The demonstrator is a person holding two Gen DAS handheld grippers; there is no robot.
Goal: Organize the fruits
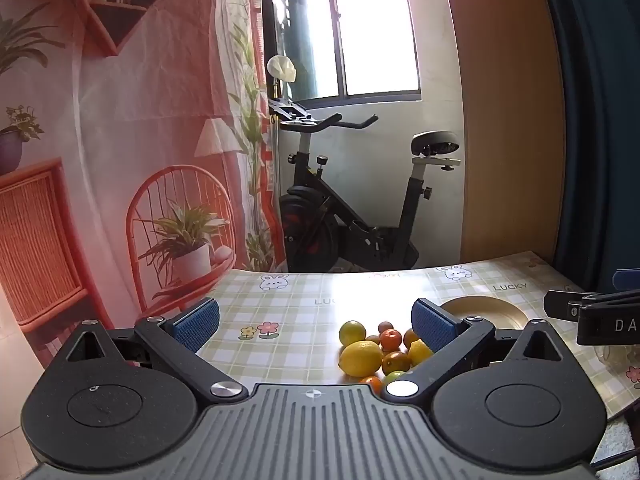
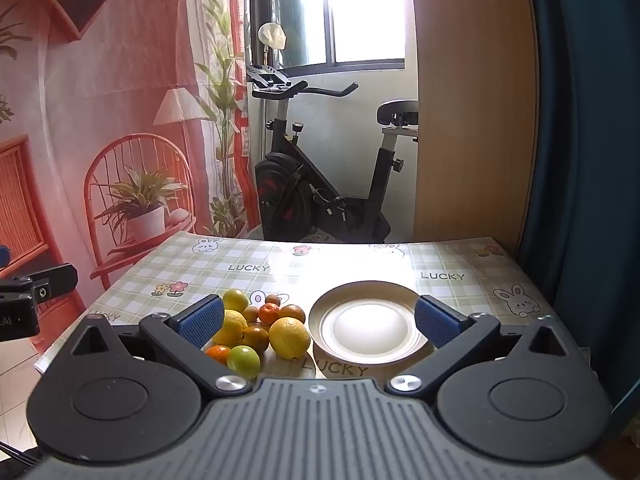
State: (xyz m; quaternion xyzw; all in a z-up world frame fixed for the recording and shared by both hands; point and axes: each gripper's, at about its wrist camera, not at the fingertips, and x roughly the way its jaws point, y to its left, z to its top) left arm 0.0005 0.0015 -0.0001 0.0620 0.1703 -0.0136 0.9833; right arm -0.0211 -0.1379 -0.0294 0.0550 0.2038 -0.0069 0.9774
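A sunlit room with a black exercise bike point(image 1: 340, 200) under a bright window, a pink printed backdrop of chairs and plants on the left, and a wooden panel on the right. In front stands a table covered by a green checked plastic cloth point(image 1: 288, 312) printed with rabbits, flowers and the word LUCKY.

Left wrist view: the left gripper point(image 1: 316, 324) hangs above the near part of the table, its two blue-padded fingers spread wide and holding nothing. A loose pile of fruit point(image 1: 380, 350) lies on the cloth by the right finger: large yellow lemons, small orange mandarins and a green lime, touching one another. The right finger hides part of the pile. Behind that finger, part of a round gold-rimmed plate point(image 1: 480, 308) shows. The table's left half and far edge are bare cloth. The other gripper's black body pokes in at the right edge.

Right wrist view: the right gripper point(image 2: 320, 320) also has its blue-padded fingers spread wide, gripping nothing. The gold-rimmed plate point(image 2: 332, 340) sits between the fingers, nearer the right one, with nothing on it. The fruit pile point(image 2: 260, 332) lies just left of the plate; one large lemon point(image 2: 289, 338) almost touches the plate's rim. The left finger covers the pile's near-left side. Bare cloth runs beyond the plate to the table's far and right edges.
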